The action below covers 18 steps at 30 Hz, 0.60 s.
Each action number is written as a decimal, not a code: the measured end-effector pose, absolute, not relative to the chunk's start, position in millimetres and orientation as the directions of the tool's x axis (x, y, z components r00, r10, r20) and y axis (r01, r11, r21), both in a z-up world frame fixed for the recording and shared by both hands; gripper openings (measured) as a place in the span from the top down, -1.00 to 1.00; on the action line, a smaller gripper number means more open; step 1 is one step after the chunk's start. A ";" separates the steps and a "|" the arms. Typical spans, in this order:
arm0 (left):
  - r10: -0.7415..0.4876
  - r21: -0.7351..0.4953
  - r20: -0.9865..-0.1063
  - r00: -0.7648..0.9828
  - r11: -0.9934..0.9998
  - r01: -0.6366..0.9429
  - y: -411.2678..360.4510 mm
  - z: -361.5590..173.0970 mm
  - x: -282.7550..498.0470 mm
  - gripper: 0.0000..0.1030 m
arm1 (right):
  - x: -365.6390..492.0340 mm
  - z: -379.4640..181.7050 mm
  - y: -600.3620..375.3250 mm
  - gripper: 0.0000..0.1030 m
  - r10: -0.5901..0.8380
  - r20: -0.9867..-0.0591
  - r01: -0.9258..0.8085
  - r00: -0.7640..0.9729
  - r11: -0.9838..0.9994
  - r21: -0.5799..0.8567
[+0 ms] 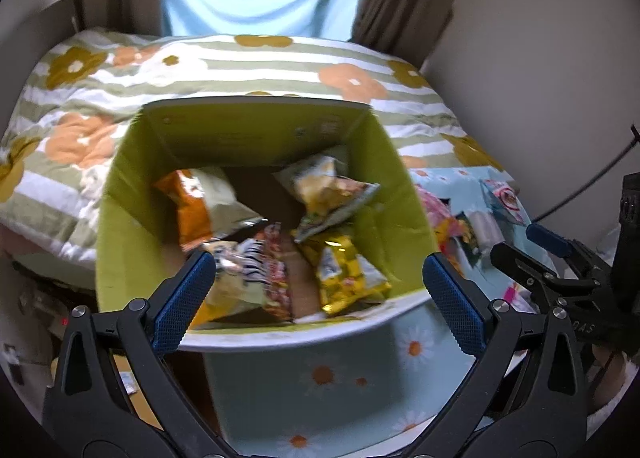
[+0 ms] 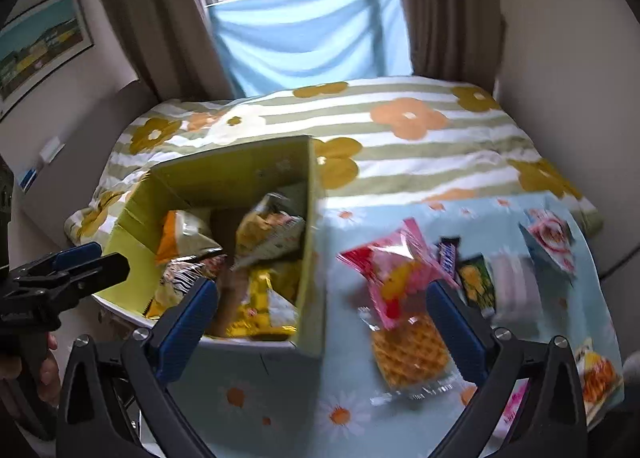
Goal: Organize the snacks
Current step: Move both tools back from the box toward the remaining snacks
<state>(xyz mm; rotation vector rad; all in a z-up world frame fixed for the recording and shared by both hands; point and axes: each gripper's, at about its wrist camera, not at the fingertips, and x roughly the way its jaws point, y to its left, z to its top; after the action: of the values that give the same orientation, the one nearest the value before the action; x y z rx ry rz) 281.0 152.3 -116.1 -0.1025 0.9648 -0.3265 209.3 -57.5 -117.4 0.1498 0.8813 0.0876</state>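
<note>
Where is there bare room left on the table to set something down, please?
Bare tablecloth shows in front of the box, left of the waffle. Right of the box is crowded: pink packet, waffle and other snacks. The box is nearly full; only a dark floor gap shows at its back.

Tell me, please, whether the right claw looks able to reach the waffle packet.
Probably yes: the right claw is open and empty, the waffle packet lies uncovered on the daisy cloth just ahead.

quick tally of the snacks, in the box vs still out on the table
In the box: 5 packets in view; more may lie hidden beneath
Out on the table: 7 in view, among them the pink packet and the waffle
Total: 12
</note>
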 end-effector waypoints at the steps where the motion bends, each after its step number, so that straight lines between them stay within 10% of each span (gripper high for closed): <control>1: -0.317 -0.225 -0.790 0.525 0.946 0.232 145.8 -115.7 278.6 -0.99 | 204.8 -117.3 -65.6 -1.00 0.137 -0.758 -0.005 0.637 0.985 0.174; 18: -0.318 -0.235 -0.813 0.488 0.946 0.224 -28.7 -125.2 214.8 -0.99 | 127.3 -127.5 -244.1 -1.00 0.159 -0.769 -0.001 0.620 0.979 0.202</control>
<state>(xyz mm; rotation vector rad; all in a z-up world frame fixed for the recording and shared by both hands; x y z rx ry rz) 214.8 -28.7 -125.2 -0.1025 1.0095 -0.3296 127.3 -244.1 -127.5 0.1883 0.8990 0.0929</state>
